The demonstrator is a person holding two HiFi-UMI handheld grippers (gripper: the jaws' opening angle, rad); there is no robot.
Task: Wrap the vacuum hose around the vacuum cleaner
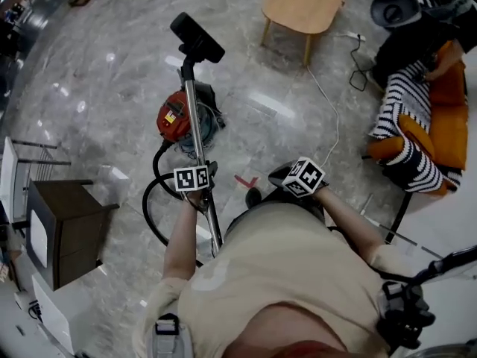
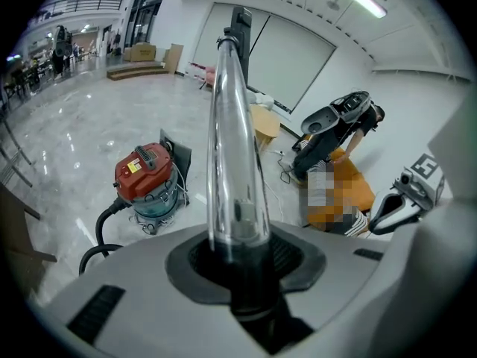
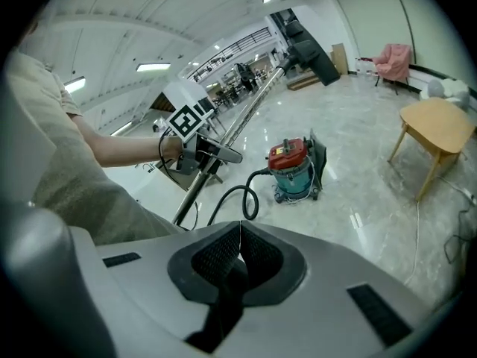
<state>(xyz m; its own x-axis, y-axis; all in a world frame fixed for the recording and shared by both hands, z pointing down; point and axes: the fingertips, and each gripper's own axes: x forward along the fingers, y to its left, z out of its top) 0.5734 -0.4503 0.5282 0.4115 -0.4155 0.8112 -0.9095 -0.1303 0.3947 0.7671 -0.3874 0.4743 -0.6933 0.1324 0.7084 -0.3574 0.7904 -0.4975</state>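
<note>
The vacuum cleaner (image 1: 179, 121), red on top with a teal drum, stands on the marble floor ahead of me. Its black hose (image 1: 153, 200) loops on the floor from the drum toward my left side. My left gripper (image 1: 200, 192) is shut on the metal wand (image 1: 192, 103), which slants up to the black floor head (image 1: 197, 37). In the left gripper view the wand (image 2: 235, 162) rises straight out between the pads of the left gripper (image 2: 240, 256). My right gripper (image 1: 279, 176) hangs to the right, shut and empty, apart from the wand; its pads (image 3: 257, 248) meet.
A low wooden table (image 1: 304, 4) stands at the back. A chair with orange and striped cloth (image 1: 417, 136) is at the right, and a white cable (image 1: 332, 118) trails on the floor beside it. A dark cabinet (image 1: 63, 230) stands at the left.
</note>
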